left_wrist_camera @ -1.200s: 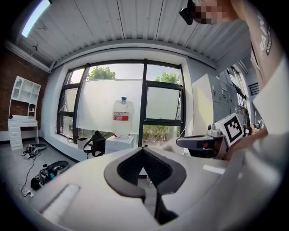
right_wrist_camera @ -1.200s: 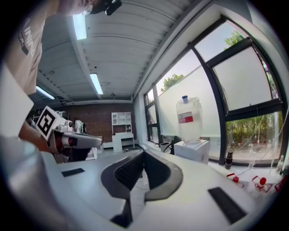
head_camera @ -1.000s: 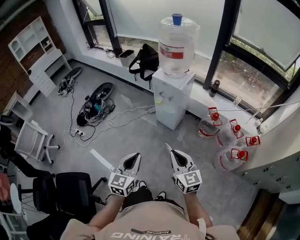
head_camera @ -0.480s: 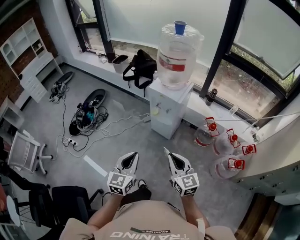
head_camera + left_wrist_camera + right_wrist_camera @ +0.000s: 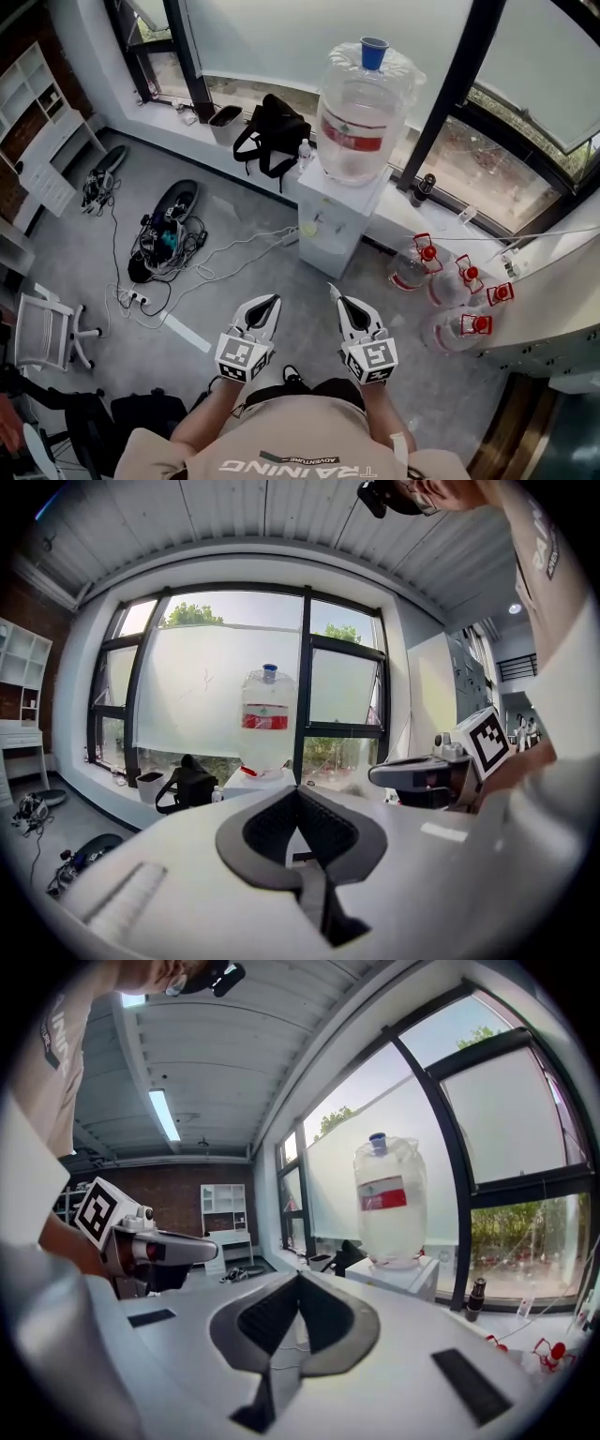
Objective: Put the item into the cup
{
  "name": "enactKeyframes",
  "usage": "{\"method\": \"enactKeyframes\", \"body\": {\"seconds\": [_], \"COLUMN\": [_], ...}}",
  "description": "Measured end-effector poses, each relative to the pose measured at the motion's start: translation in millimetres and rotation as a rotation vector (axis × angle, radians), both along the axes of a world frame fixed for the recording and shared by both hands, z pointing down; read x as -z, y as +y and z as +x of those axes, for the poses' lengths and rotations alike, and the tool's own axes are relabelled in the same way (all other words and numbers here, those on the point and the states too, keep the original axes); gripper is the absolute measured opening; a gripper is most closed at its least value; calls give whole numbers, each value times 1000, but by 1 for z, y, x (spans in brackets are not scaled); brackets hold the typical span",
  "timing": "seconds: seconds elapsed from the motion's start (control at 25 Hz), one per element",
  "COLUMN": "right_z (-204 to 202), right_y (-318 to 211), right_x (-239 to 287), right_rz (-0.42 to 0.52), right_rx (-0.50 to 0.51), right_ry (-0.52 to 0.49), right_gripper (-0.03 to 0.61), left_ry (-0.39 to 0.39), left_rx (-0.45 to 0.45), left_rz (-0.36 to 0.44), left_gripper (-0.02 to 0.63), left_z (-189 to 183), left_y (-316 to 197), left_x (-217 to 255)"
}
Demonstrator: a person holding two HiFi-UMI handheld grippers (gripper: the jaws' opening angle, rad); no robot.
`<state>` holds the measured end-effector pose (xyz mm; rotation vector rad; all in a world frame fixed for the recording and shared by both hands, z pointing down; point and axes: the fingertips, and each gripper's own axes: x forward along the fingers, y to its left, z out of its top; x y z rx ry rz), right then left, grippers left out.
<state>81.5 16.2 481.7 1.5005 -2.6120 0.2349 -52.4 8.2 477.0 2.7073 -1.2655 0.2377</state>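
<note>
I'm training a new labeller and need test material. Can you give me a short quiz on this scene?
1. True or false: the left tongs and right tongs each hold an item.
2. What stands on the water bottle? A bag; B blue cup; C nothing.
3. How many red-capped bottles are on the floor?
Key: 1 false; 2 B; 3 four.

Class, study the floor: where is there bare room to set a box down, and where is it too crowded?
Bare floor lies in front of the dispenser, and left of the cable tangle, toward the chair. Crowded: the bottles right of the dispenser, and the tangle itself.
</note>
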Motion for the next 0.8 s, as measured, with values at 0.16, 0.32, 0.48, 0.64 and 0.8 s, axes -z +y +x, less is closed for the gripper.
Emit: {"method": "enactKeyframes", "body": {"seconds": [0.16,0.32,0.48,0.64,0.8], "right_z": [-7,-10,-9,-3,5], "right_y": [-23,-51,-88,-132,-173], "right_x": [-11,-24,-37,-39,-36], "right_rz": [-19,-44,-61,-57,-52], "right_rx": [15,37,68,105,152], "right_ry": [40,41,14,4,3], "right_gripper": [11,12,12,12,12], "left_ry": [12,9,-11,-33,-27], "left_rx": [2,16,46,81,120], "left_rz": [-22,-47,-57,-54,-51], "left_gripper": [8,8,8,8,8], "left_z": [-2,-2,-1,4,15], "left_y": [-27,-51,-82,-117,-153], "left_x": [-6,-16,-23,-20,-11]}}
